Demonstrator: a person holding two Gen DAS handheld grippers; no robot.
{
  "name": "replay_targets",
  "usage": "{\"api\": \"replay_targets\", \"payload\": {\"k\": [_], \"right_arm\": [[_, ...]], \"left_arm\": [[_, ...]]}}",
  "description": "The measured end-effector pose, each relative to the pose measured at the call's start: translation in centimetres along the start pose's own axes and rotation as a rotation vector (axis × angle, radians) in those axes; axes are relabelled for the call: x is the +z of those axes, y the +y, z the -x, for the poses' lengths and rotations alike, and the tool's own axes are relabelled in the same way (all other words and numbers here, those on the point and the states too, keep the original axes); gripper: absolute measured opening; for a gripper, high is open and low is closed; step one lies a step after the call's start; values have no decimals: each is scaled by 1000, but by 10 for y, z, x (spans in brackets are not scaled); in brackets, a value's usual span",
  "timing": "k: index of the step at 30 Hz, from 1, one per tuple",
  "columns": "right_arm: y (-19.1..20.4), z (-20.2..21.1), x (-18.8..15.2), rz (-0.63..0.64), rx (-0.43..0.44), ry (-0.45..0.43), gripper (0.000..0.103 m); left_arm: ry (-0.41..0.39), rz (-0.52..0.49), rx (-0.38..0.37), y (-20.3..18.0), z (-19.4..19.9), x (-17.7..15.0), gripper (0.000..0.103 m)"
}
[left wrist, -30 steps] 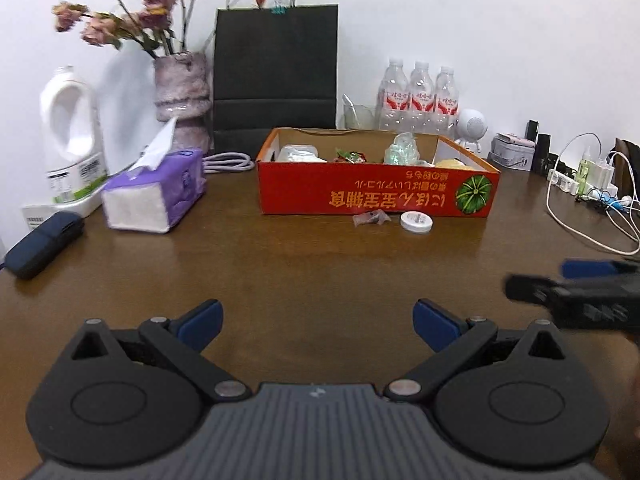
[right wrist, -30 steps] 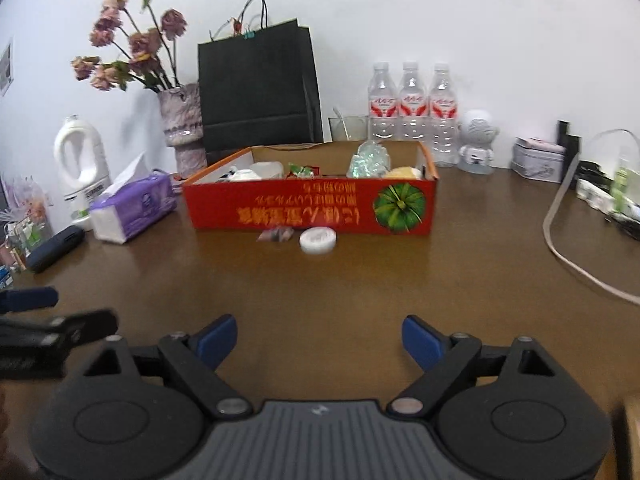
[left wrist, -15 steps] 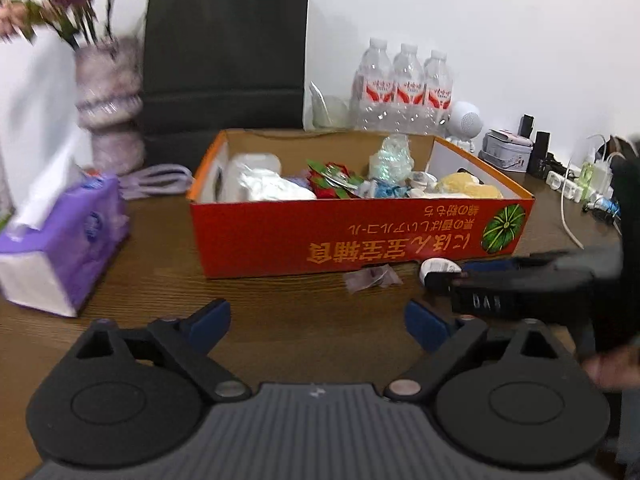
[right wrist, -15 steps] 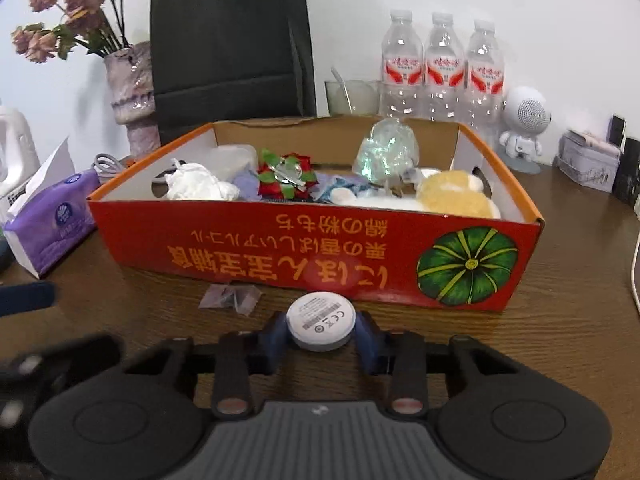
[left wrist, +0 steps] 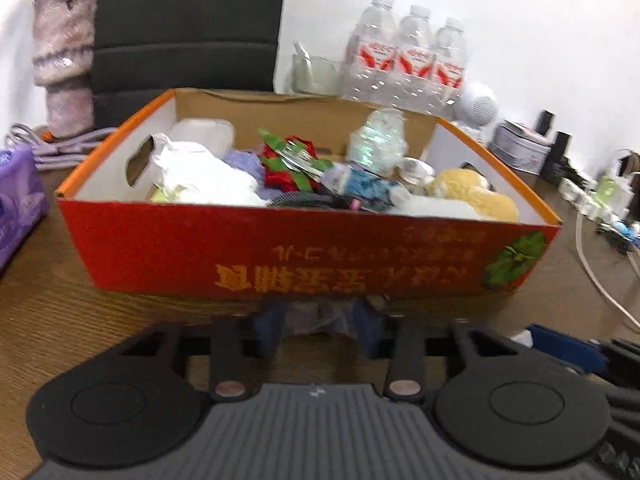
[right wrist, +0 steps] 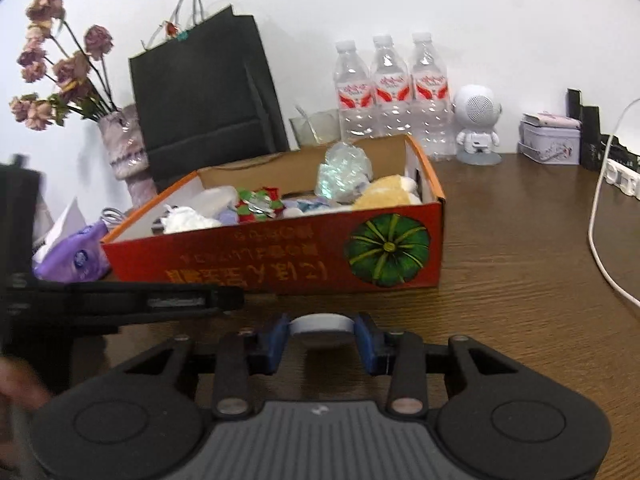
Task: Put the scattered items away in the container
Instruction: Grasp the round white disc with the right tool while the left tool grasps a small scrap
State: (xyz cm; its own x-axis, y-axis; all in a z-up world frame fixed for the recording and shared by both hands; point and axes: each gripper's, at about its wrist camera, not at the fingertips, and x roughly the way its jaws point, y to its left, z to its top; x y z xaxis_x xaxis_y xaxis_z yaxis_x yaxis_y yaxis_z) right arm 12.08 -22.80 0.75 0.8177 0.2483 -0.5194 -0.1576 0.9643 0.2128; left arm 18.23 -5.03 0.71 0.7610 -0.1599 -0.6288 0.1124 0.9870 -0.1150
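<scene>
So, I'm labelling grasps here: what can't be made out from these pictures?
- Left wrist view: the wrapper between the closing left gripper is blurred; contact unclear.
- Right wrist view: the white disc's underside is hidden in the right gripper.
- Both: the box lettering is blurred.

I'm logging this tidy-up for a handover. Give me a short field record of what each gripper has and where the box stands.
left gripper: jaws closing around crumpled clear wrapper
right gripper: shut on white round disc
red cardboard box: on brown table, already holding mixed items
both items: in front of the box, not yet inside
</scene>
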Motion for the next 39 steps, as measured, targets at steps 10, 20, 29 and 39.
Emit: {"api": "replay_targets", "payload": {"k": [10, 20, 29, 39], "right_arm": [[10, -1, -4, 29, 18, 17, 26], [24, -22, -5, 92, 1, 92, 51], [46, -10, -9, 157, -20, 78, 37], [63, 147, -61, 118, 37, -166, 37]], "left_arm": [[-21, -79, 13, -9, 16, -18, 25], [-45, 3, 52, 5, 86, -65, 22], [-210, 62, 166, 18, 163, -87, 22], [-388, -65, 21, -8, 227, -125, 23]]}}
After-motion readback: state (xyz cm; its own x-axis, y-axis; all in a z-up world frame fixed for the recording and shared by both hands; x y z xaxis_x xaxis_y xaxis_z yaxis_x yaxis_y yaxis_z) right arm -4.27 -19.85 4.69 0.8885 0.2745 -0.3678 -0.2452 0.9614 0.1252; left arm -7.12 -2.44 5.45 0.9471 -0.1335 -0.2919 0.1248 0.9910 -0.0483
